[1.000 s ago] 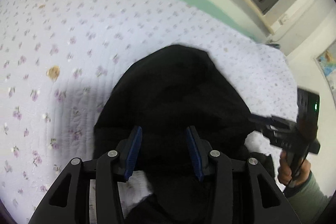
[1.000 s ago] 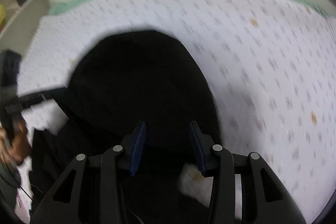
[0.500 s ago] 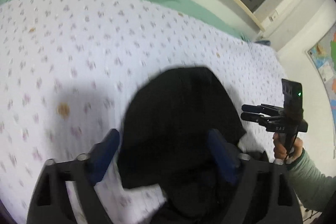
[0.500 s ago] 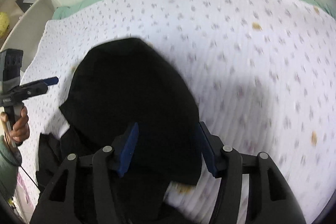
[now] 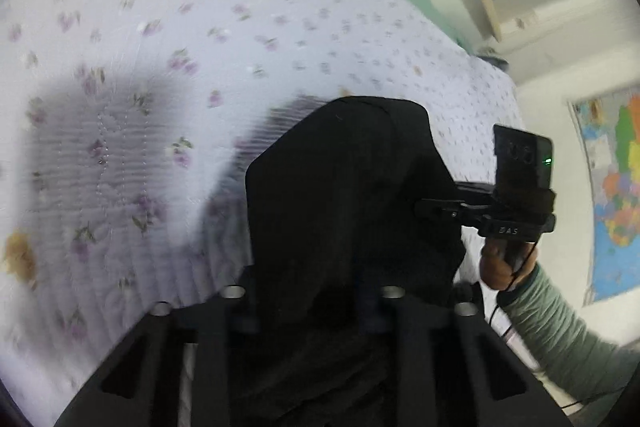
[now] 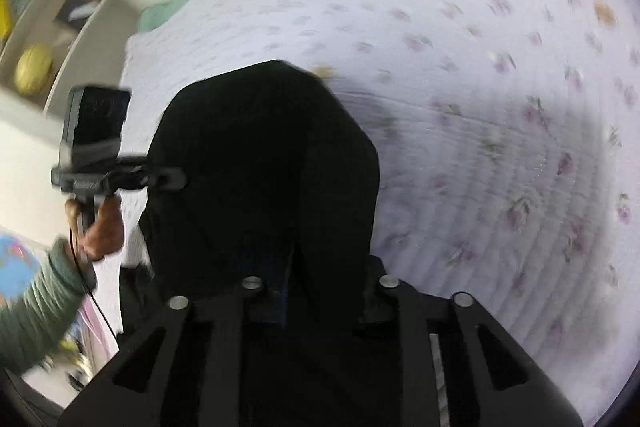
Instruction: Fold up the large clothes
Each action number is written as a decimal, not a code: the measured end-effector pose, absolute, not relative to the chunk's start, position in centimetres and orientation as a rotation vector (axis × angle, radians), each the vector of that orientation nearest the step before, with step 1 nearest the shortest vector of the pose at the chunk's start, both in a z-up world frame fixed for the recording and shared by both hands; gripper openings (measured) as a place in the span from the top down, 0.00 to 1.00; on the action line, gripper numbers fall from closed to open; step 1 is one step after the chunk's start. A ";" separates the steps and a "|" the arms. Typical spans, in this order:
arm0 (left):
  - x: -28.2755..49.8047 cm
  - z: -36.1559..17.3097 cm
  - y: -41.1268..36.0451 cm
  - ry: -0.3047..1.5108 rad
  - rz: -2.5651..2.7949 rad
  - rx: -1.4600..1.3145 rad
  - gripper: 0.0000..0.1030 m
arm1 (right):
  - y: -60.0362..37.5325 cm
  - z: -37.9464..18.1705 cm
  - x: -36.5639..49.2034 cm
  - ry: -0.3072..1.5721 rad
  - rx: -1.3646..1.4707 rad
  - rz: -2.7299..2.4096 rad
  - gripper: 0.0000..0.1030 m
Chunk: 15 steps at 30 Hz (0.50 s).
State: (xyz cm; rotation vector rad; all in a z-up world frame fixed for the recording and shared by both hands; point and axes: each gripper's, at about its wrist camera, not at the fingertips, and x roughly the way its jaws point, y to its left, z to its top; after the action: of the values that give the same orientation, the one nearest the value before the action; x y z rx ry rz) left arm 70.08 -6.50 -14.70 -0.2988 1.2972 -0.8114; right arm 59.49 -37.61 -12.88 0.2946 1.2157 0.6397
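"DAS" is printed on the right gripper [image 5: 430, 207]; it and the left gripper [image 6: 176, 181] each pinch the black garment [image 5: 344, 187], which hangs draped over both above the floral quilt [image 5: 160, 67], its rounded end pointing far.

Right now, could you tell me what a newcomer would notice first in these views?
A black garment fills the centre of both views, draped over each gripper's fingers above a floral quilt. The right gripper reaches into its side. A colourful map hangs on the wall at far right.
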 end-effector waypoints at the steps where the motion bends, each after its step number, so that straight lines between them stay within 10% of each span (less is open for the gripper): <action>1: 69.0 -13.5 -6.5 1.274 -0.817 -0.276 0.77 | -37.4 -11.6 58.5 1.194 0.259 0.644 0.81; 15: 42.0 1.4 -4.6 1.060 -0.875 -0.006 0.76 | -31.4 4.7 29.1 0.949 -0.030 0.543 0.81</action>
State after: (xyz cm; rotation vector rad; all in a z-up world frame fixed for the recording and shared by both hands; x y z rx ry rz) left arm 42.05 -4.65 1.38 -0.0058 1.0598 -0.8745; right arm 29.10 -31.41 4.75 -0.0298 0.9485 0.5429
